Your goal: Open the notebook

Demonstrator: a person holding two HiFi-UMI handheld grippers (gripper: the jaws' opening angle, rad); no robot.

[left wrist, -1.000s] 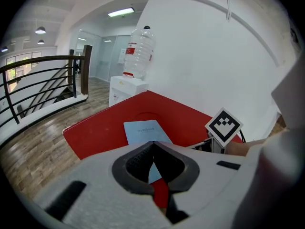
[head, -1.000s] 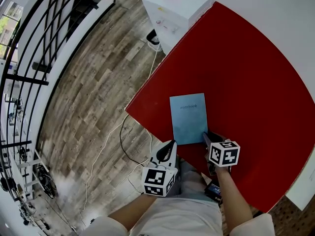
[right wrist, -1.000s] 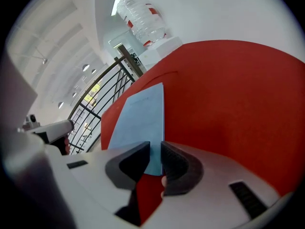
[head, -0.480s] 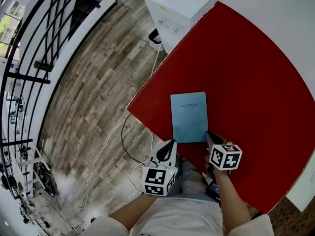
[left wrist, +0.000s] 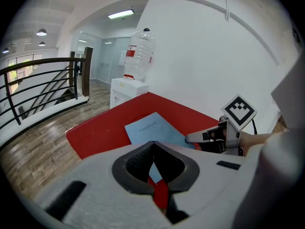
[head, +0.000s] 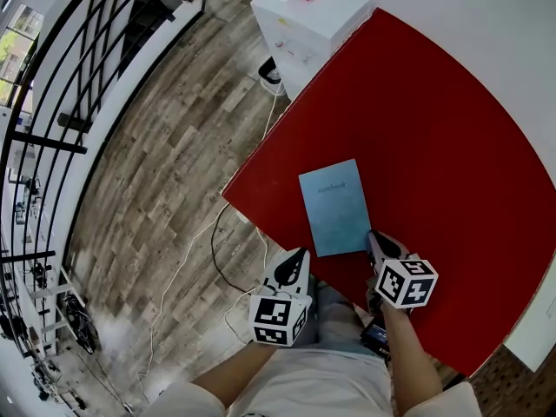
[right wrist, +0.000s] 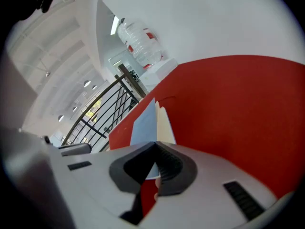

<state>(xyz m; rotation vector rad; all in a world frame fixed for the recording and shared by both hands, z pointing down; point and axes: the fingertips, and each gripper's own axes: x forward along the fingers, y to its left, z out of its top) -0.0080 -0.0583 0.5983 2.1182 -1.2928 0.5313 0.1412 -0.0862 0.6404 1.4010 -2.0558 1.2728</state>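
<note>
The notebook point(head: 334, 207) lies on the red counter point(head: 452, 137), close to the near edge in front of the person, with its blue cover point(right wrist: 144, 120) facing up. The right gripper point(head: 377, 240) sits at the book's near right corner. Its own view shows the jaws drawn together on that corner of the cover, which stands a little clear of the cream pages point(right wrist: 165, 124) beneath (in the head view alone the book looks flat and shut). The left gripper point(head: 300, 255) hangs off the counter's near edge, apart from the book, its jaws closed tip to tip with nothing between them. The step in hand looks like the very start of the opening: corner caught, cover just parted. The next move probably calls for carrying that corner up and over to the left, in an arc about the spine, which seems to run along the left edge. The pinch should stay light enough not to crease the cover. The left gripper may need to hold the pages down if the whole book lifts.
</note>
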